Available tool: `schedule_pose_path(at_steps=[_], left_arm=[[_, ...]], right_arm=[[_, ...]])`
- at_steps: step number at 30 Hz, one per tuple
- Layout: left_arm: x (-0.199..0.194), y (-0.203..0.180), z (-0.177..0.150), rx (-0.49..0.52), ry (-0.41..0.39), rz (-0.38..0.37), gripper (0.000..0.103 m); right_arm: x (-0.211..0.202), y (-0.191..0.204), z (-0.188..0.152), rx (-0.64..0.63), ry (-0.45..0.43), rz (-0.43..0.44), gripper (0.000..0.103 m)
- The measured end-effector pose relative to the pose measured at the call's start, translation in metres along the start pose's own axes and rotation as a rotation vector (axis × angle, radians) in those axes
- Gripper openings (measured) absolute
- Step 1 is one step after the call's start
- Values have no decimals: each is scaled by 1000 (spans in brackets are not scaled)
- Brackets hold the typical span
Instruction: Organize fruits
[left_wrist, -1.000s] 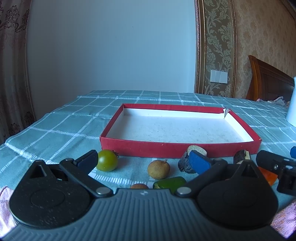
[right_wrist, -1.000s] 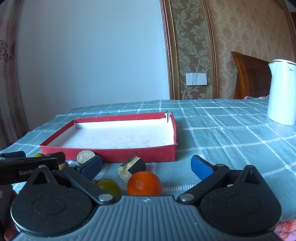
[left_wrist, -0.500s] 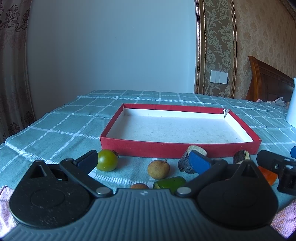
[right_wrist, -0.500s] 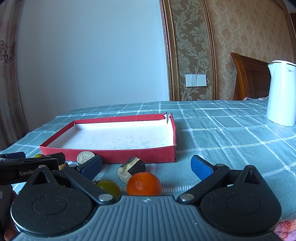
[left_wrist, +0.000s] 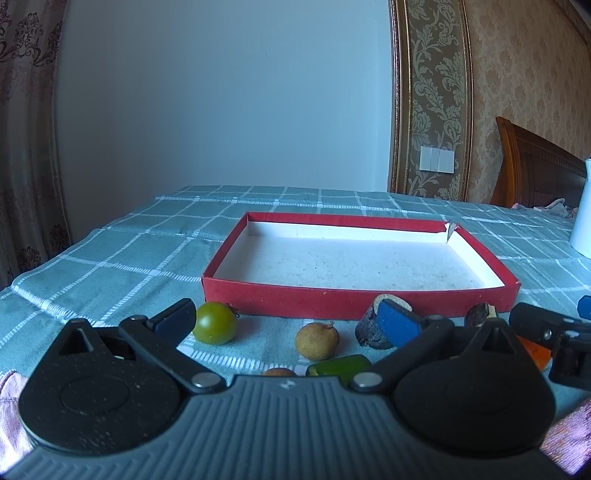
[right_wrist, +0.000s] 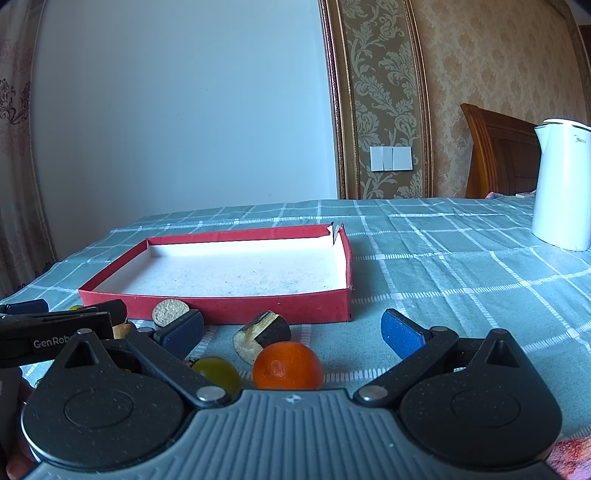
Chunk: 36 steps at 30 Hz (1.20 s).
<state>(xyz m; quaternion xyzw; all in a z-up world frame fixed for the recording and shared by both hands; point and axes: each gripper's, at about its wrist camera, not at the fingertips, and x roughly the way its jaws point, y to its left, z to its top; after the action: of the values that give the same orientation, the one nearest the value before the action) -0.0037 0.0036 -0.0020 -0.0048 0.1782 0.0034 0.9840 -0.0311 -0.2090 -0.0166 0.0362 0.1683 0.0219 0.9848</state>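
On my left wrist view, my left gripper (left_wrist: 286, 323) sits low in the frame with its jaws spread wide and nothing between the pads; just off its left fingertip lies a green tomato (left_wrist: 214, 322), then toward centre a small brown fruit (left_wrist: 317, 340), a green piece (left_wrist: 340, 365) at the lower middle partly hidden by the gripper body, and a dark cut chunk (left_wrist: 371, 330) touching the right blue pad. The red tray (left_wrist: 332, 301) fills the middle of the frame on the checked tablecloth (left_wrist: 129, 258), white floor bare, all fruit in front of its near wall. On my right wrist view, my right gripper (right_wrist: 291, 332) is likewise wide open and holds nothing; between its fingers, lower centre, I see a yellow-green fruit (right_wrist: 218, 371), a cut dark piece (right_wrist: 264, 334) and an orange (right_wrist: 288, 365) side by side. A white kettle (right_wrist: 561, 188) stands at the far right edge
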Motion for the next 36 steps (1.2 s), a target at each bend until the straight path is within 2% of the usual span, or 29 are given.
schedule_pose_path(at_steps=[6,36], left_arm=[[-2,-1,-1,6,-16,-2,103],[2,0,0,-5,9,3,103]], right_arm=[[0,0,0,0,0,0,103],[2,1,-1,-6,8,3,103]])
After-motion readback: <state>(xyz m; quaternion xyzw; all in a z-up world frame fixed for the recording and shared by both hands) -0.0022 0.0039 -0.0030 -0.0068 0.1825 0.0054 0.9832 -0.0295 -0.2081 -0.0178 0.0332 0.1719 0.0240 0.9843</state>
